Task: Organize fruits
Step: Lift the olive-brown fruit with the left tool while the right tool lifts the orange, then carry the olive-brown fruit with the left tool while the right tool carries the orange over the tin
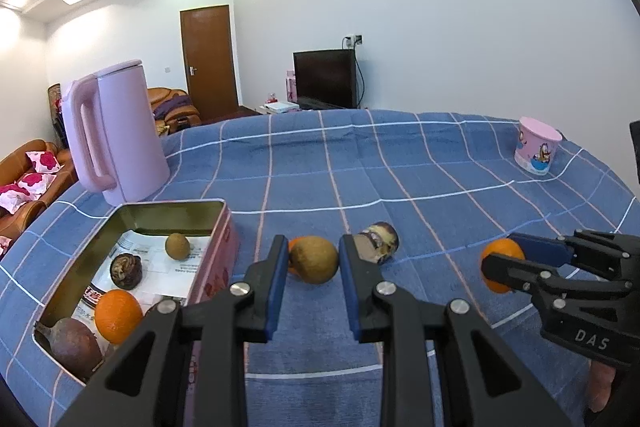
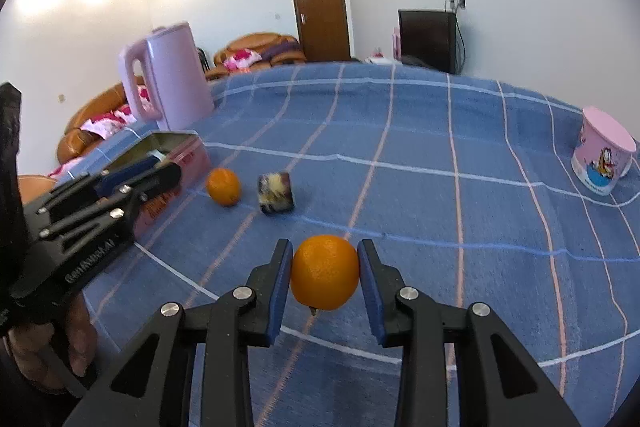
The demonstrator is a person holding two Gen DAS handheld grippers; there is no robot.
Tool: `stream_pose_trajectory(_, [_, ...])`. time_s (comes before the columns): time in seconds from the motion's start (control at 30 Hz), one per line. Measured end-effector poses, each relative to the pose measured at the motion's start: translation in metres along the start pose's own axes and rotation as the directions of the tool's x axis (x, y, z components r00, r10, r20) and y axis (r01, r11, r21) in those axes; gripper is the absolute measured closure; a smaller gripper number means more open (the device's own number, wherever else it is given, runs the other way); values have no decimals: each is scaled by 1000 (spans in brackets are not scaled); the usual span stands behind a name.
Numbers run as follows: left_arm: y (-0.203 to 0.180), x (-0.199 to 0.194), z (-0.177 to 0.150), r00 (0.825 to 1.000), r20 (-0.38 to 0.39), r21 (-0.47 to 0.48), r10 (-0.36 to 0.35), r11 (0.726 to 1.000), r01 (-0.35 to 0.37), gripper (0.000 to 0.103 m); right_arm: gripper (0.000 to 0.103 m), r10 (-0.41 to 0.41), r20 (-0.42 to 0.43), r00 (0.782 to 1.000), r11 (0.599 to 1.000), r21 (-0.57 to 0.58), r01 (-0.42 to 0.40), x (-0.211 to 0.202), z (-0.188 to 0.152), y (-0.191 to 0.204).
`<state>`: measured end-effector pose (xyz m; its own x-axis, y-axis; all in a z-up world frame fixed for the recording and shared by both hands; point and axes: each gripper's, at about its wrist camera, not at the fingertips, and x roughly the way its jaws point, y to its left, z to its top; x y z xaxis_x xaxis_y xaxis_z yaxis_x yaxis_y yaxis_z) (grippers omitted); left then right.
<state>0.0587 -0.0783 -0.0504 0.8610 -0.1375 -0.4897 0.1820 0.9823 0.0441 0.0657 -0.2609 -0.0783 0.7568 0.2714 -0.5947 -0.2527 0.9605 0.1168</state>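
Observation:
My left gripper [image 1: 313, 242] is shut on a brown kiwi [image 1: 314, 261] that rests on the blue checked cloth [image 1: 400, 171], just right of the open tin box [image 1: 218, 247]. Inside the tin lie a kiwi [image 1: 177, 246], an orange [image 1: 118, 315] and two dark purple fruits [image 1: 125, 270]. An orange [image 1: 293, 247] peeks out behind the held kiwi, and a purple fruit [image 1: 380, 241] lies to its right. In the right wrist view my right gripper [image 2: 325, 247] is shut on another orange [image 2: 325, 273], both blue pads touching its sides.
A pink kettle [image 1: 116, 131] stands behind the tin at the left. A pink cartoon cup [image 1: 538, 149] stands far right near the table edge. A hand [image 2: 76, 343] holds the left gripper's handle. Sofas, a door and a television are beyond the table.

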Motion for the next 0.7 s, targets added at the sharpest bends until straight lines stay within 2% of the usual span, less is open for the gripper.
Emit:
stream_pose_trajectory(0.37, [5, -7, -2, 999, 35, -13, 11, 1000, -10, 76, 68, 22, 136, 991, 1000, -8, -21, -18, 7, 12])
stream_pose_trajectory(0.7, [13, -9, 1, 998, 43, -6, 46, 999, -46, 76, 68, 44, 155, 987, 998, -45, -38, -17, 22, 29])
